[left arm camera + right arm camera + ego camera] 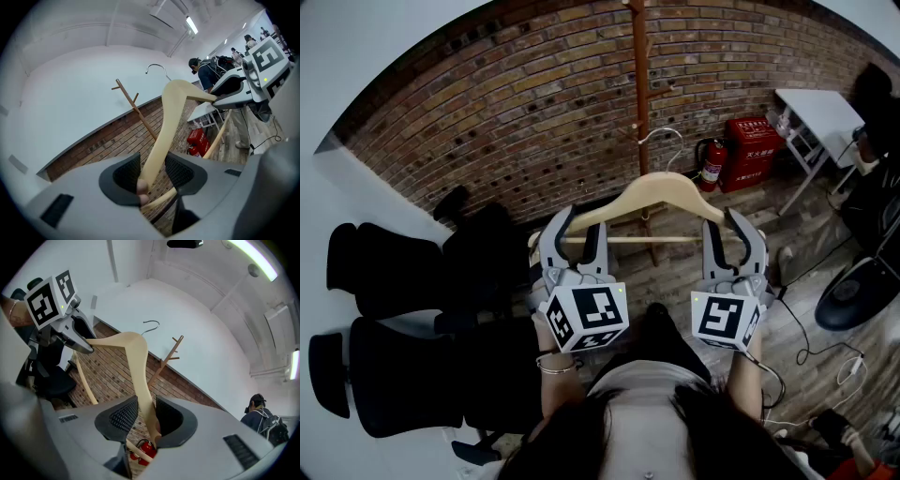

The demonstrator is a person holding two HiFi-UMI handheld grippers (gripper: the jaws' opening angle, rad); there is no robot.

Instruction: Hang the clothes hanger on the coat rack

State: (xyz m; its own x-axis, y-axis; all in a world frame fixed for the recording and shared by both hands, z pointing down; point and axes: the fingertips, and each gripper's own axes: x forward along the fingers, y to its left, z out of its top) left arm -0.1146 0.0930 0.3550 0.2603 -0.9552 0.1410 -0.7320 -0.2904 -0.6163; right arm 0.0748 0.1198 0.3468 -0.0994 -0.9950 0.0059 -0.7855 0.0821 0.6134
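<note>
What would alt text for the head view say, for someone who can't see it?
Seen from above, a person holds a wooden clothes hanger in the air, the left tongs gripping one end and the right tongs the other. Beyond it a wooden coat rack stands before a brick wall, with black office chairs at left.

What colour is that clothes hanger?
The hanger is pale, natural wood; the head view shows it best.

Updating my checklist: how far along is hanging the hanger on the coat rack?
Done: the hanger is picked up, in the air. In hand: left gripper and right gripper each clamp one end. Left: its hook hangs free, not yet on the coat rack ahead.
</note>
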